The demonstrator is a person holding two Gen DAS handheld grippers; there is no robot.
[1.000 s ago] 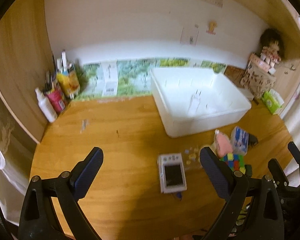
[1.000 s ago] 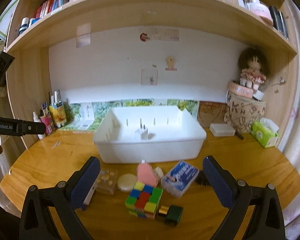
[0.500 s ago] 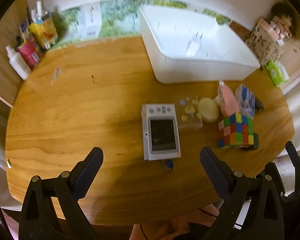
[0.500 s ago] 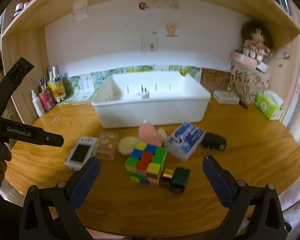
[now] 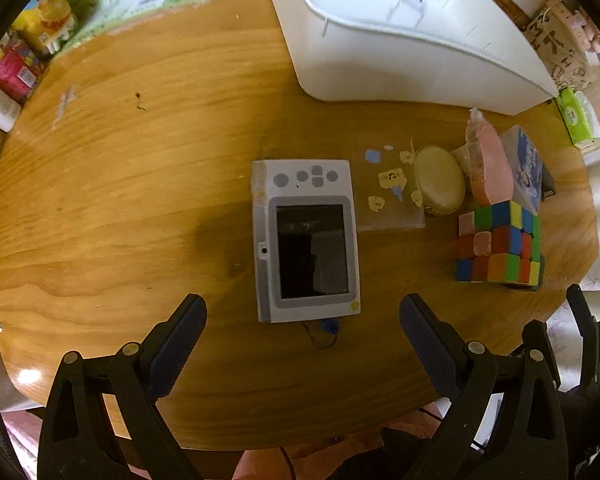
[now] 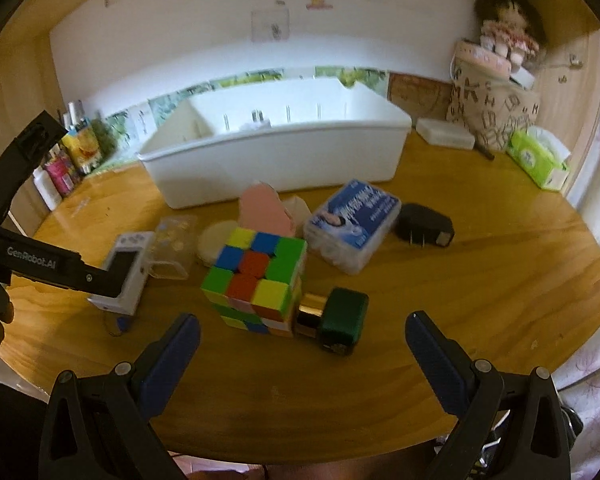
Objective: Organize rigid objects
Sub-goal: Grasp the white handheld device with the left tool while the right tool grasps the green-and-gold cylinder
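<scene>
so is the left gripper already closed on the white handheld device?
No. The left gripper is open, its fingers spread either side of the white handheld device, which lies flat on the table.

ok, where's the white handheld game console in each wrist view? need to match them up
Left wrist: the game console lies flat at centre frame, just ahead of the open left gripper.
Right wrist: the console sits left of centre, partly behind the left gripper's black finger.
Shared landmark: the puzzle cube, to the console's right in both views.
</scene>
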